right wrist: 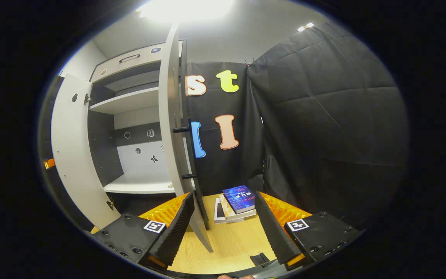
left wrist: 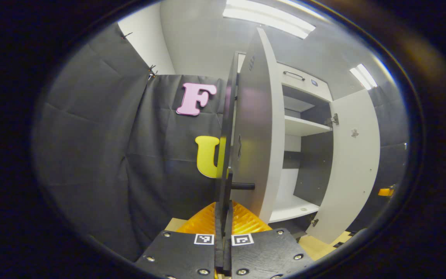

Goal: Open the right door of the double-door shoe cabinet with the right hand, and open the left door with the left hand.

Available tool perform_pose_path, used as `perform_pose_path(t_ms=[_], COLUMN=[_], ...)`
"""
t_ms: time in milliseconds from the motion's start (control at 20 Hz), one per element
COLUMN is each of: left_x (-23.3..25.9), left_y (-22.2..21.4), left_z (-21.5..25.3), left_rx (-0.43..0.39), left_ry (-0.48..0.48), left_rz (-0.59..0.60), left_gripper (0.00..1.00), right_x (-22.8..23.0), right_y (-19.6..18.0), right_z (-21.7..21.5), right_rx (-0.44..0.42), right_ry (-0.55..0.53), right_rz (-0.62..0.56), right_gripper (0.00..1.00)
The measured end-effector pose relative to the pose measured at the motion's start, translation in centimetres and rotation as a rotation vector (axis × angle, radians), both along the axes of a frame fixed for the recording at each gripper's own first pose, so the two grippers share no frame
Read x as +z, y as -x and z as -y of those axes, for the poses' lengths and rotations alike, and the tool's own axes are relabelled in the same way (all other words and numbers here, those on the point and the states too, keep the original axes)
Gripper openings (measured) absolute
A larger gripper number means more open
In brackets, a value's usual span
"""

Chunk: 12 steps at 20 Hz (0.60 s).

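The left gripper (left wrist: 223,217) has its fingers pressed together on the thin black handle bar (left wrist: 226,155) of the grey cabinet's left door (left wrist: 256,128), which stands wide open. The right gripper (right wrist: 223,228) has its fingers spread apart, just beside the open right door (right wrist: 172,116). Behind that door lies a stack of books (right wrist: 235,203) on the light wooden floor (right wrist: 230,244). Farther back are the white shelves (right wrist: 130,100) of the cabinet.
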State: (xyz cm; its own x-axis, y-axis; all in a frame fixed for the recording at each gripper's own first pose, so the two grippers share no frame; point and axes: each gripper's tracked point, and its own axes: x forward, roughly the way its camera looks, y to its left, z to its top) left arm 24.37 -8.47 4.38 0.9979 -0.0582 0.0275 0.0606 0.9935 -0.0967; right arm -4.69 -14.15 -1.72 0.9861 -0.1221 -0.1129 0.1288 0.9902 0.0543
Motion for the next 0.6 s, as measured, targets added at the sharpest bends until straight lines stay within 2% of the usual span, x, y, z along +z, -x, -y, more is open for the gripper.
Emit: perform_pose_path(t_ms=[150, 250, 300, 400, 450, 500, 550, 600], left_x=[0.1, 0.4, 0.6, 0.5, 0.7, 1.1, 1.2, 1.3], left_y=[0.4, 0.9, 1.1, 1.7, 2.1, 2.4, 2.3, 2.4], left_z=[-0.9, -1.5, -1.8, -1.9, -2.1, -2.2, -2.2, -1.9], left_rx=[0.006, 0.029, 0.042, 0.044, 0.047, 0.052, 0.05, 0.039], left_ry=[0.024, 0.001, -0.017, -0.046, -0.058, -0.066, -0.067, -0.063], left_rz=[0.002, 0.015, 0.02, 0.013, 0.019, 0.032, 0.041, 0.04], left_gripper=[0.01, 0.01, 0.01, 0.0, 0.02, 0.0, 0.01, 0.01], right_x=[0.6, 1.0, 1.2, 1.7, 2.0, 2.5, 3.0, 3.3], right_y=[-0.1, 0.0, 0.0, -0.2, -0.3, -0.4, -0.5, -0.6], right_z=[-1.0, -1.4, -1.6, -2.5, -3.0, -3.5, -4.0, -4.5], right_rx=[0.017, 0.028, 0.034, 0.051, 0.061, 0.075, 0.088, 0.1], right_ry=[-0.012, 0.005, 0.012, 0.013, 0.009, 0.008, 0.01, 0.012], right_rz=[0.014, 0.014, 0.015, 0.02, 0.026, 0.037, 0.045, 0.052], right_gripper=[0.98, 0.98, 0.92, 0.92, 0.98, 0.98, 0.92, 0.92])
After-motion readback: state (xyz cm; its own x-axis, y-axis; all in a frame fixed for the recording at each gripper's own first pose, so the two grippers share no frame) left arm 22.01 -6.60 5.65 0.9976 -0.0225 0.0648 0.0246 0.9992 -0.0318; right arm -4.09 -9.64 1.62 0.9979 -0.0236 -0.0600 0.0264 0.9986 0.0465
